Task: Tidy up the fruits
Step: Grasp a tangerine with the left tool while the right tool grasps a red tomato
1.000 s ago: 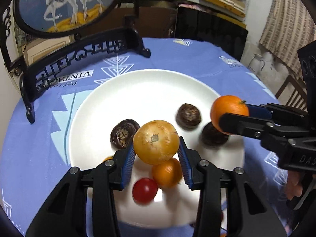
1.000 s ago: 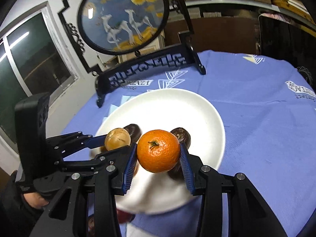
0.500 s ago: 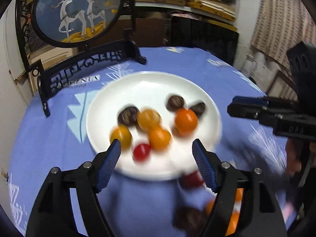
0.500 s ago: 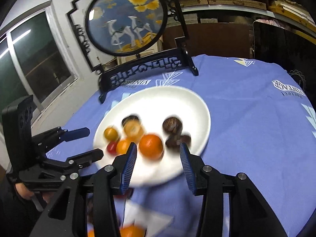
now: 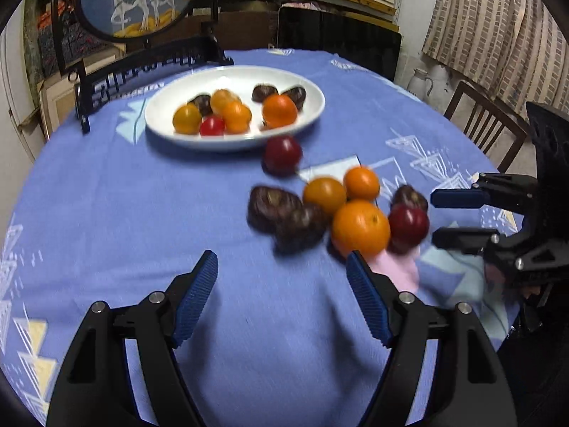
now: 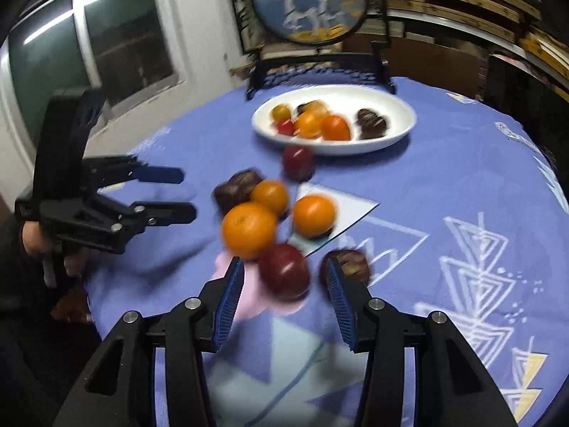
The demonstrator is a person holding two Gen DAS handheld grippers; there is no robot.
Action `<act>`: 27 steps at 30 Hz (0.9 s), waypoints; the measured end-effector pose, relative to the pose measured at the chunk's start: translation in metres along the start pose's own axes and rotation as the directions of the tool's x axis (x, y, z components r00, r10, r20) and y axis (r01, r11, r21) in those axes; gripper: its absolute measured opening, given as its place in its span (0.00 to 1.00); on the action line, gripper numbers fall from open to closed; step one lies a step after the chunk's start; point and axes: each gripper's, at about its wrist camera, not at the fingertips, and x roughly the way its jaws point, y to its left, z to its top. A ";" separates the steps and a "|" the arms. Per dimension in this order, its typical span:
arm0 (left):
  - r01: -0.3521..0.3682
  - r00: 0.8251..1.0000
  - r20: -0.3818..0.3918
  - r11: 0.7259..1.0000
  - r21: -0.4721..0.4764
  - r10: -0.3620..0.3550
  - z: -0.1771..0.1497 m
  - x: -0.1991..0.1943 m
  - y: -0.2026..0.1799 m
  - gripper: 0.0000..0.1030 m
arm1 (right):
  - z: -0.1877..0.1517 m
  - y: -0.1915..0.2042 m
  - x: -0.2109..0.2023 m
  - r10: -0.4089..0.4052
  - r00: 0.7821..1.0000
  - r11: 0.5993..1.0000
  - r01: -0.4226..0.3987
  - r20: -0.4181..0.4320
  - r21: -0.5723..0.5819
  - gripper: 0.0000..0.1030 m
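I had let both fruits go onto the plate [image 5: 313, 105] | left tongs [image 5: 281, 299] and right tongs [image 6: 284, 302] apart, empty | loose fruit pile [image 5: 359, 227] on cloth next.

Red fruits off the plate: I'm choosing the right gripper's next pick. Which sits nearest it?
The dark red fruit beside the big orange, just ahead of the open right gripper; the other lies by the plate.

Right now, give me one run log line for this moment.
left gripper: open, empty | right gripper: open, empty, near dark red fruit | white plate: eight fruits | tablecloth: eight loose
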 end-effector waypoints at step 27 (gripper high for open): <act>-0.083 0.995 -0.052 0.996 0.017 0.084 0.023 0.046 -0.072 0.63 | -0.015 -0.027 -0.043 -0.074 0.991 0.987 0.057 0.110 0.149 0.37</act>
